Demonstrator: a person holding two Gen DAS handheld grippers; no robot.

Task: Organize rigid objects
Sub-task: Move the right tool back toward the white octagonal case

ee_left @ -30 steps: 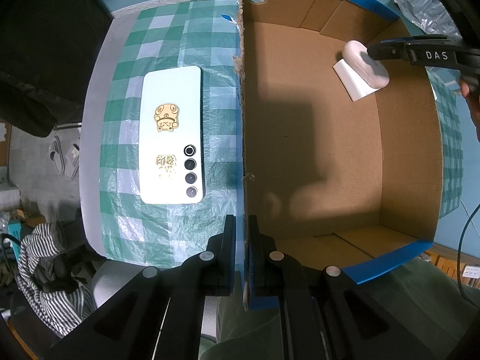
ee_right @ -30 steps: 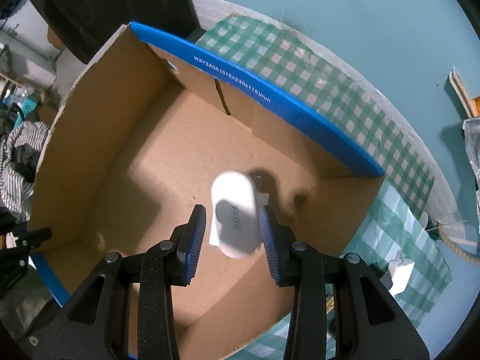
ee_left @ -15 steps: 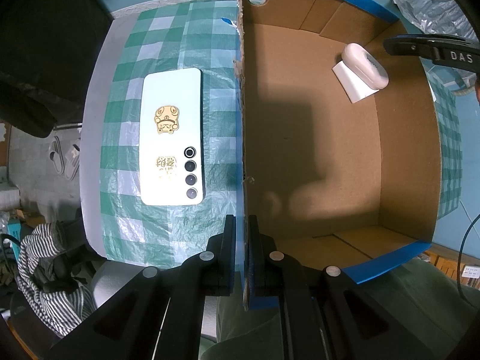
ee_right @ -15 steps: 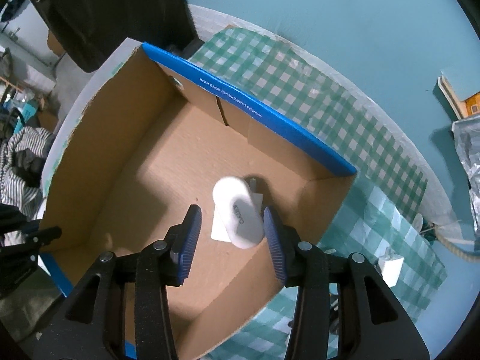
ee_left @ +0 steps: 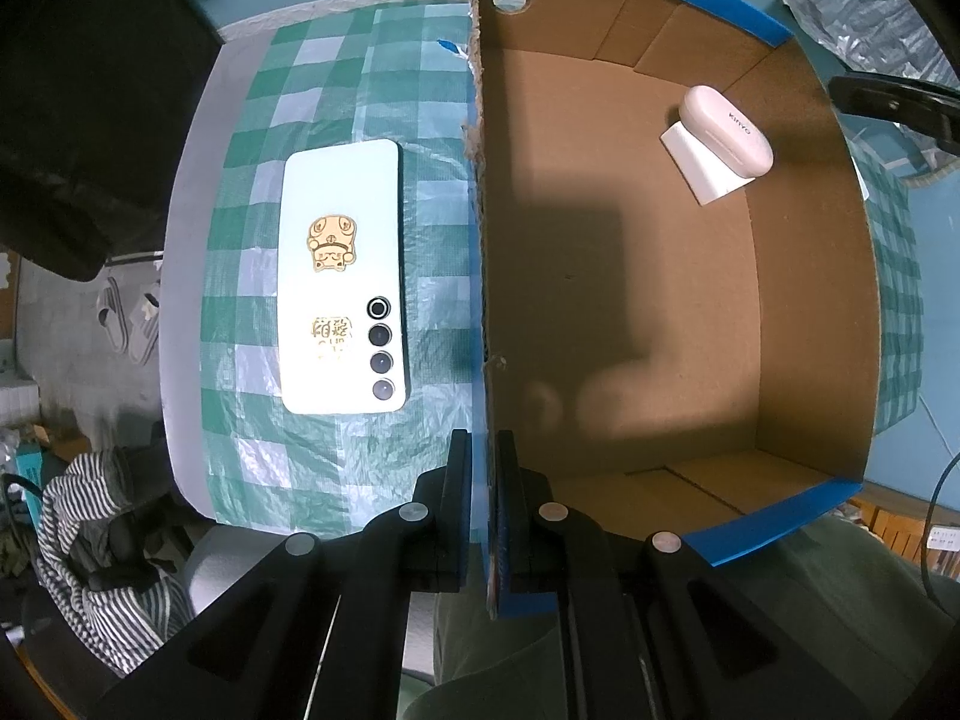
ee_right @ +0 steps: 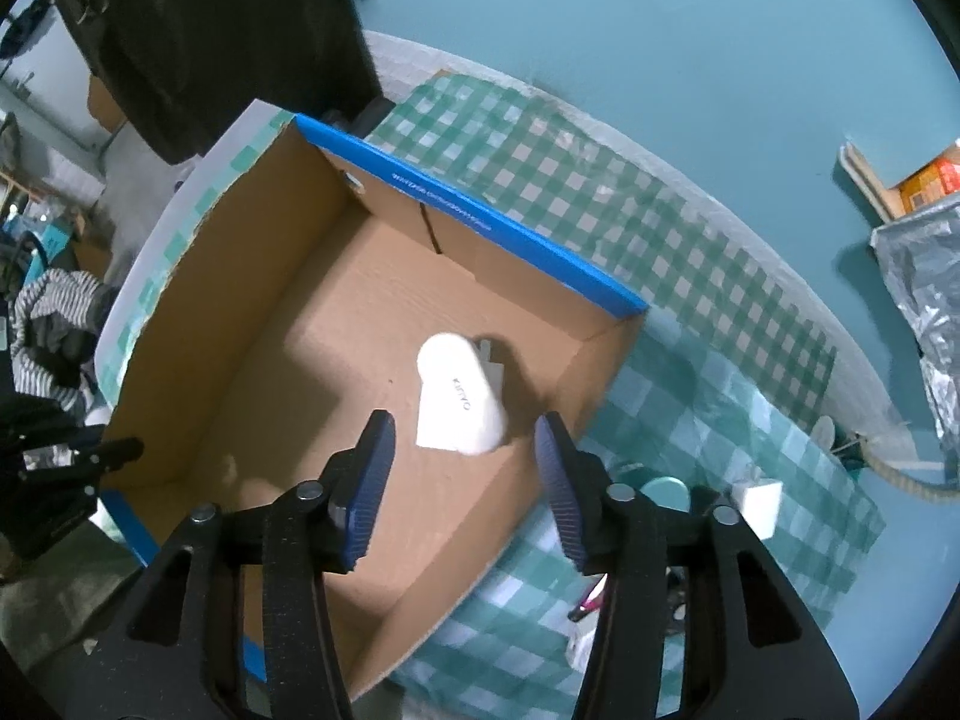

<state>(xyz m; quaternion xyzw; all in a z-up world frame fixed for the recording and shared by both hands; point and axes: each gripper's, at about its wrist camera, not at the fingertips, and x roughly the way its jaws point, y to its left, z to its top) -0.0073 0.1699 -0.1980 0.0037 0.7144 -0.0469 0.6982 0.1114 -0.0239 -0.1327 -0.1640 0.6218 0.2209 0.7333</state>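
Teal walls back a tabletop (ee_left: 336, 84) under a green-and-white checked cloth (ee_right: 678, 252). Down at the near corner, the left claw (ee_left: 482, 480) is pinched tight on the side wall of a cardboard box (ee_left: 804, 300) with blue edging, one finger outside and one inside. Just beyond it on the cloth, beside the box wall, a white phone (ee_left: 342, 276) lies face down, showing two gold stickers and a row of camera lenses. The right claw (ee_right: 465, 486) hangs above the box's right side with its fingers spread wide and nothing between them. Below it, in the far right corner of the box floor, a white oval case (ee_right: 465, 396) rests on top of a white charger (ee_left: 702, 165). Outside the box to the right, a small white plug (ee_right: 759, 501) sits on the cloth. Crinkled silver wrapping (ee_right: 924, 300) shows at the right edge.
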